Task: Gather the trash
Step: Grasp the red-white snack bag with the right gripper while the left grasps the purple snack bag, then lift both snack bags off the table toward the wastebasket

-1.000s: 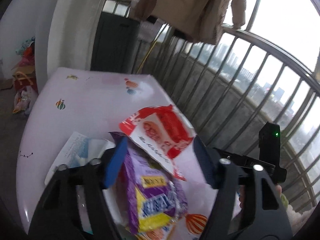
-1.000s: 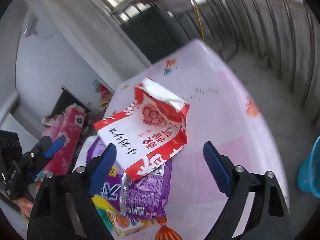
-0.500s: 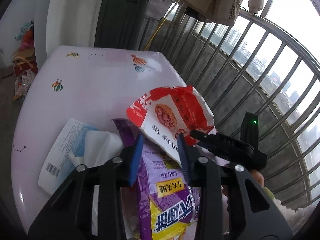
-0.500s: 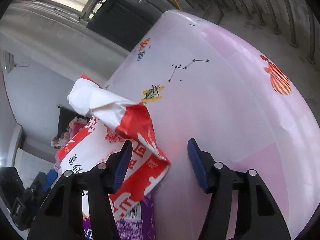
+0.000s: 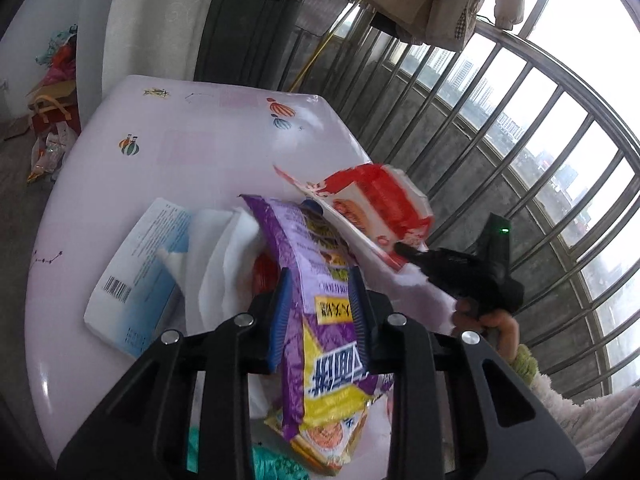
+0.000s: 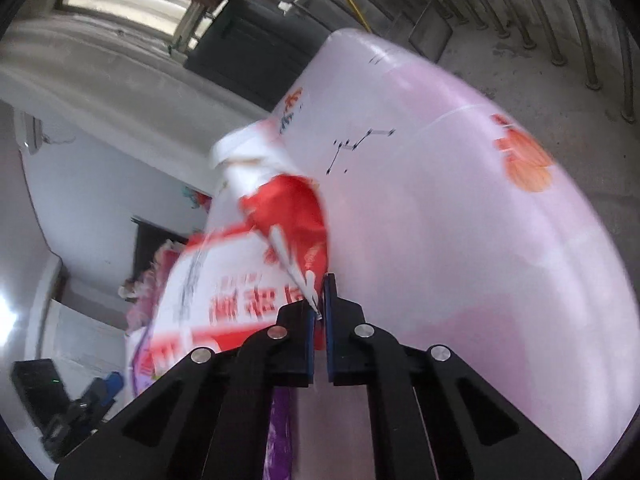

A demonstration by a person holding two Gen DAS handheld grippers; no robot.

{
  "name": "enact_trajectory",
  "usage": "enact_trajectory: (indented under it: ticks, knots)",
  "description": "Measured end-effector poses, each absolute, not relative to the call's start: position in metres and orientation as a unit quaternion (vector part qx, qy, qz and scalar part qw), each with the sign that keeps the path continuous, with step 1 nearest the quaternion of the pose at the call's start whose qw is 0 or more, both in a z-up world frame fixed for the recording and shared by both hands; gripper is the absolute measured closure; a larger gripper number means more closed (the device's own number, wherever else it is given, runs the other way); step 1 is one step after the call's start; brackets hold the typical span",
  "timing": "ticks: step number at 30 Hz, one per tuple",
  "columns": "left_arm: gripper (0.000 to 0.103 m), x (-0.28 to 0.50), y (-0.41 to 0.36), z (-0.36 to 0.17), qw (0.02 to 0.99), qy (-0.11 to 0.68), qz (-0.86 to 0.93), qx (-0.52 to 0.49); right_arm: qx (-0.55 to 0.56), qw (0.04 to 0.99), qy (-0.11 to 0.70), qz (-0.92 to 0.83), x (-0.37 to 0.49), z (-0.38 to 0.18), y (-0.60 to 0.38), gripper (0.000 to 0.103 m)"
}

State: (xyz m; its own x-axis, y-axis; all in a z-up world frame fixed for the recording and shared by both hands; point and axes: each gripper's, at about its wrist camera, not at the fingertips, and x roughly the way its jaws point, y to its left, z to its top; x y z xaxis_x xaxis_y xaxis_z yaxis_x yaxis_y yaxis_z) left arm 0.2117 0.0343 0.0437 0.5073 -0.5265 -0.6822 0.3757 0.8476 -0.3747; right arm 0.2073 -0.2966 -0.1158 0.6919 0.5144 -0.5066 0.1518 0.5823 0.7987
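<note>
On the pink desk (image 5: 208, 152), the left gripper (image 5: 318, 296) is closing around the purple snack bag (image 5: 320, 280). Just right of that bag, the right gripper (image 6: 319, 312) is clamped on the red wrapper's (image 6: 288, 216) edge.

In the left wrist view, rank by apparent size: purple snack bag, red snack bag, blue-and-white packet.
1. purple snack bag, though it lies nearest the camera.
2-3. blue-and-white packet and red snack bag look alike; I won't rank them.
</note>
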Motion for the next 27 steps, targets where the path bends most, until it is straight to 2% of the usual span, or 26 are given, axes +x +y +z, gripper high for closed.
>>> enact_trajectory:
  ticks: [7, 20, 27]
  knots:
    - [0.076, 0.202, 0.045, 0.034, 0.853, 0.446, -0.252, -0.099, 0.431, 0.815, 0.346, 0.175, 0.154, -0.098, -0.31, 0.099]
    - [0.077, 0.201, 0.04, 0.017, 0.828, 0.469, -0.276, -0.135, 0.301, 0.837, 0.413, 0.195, 0.14, -0.105, -0.27, 0.099]
    - [0.077, 0.194, 0.036, 0.023, 0.814, 0.453, -0.327, -0.159, 0.305, 0.827, 0.433, 0.187, 0.145, -0.116, -0.267, 0.099]
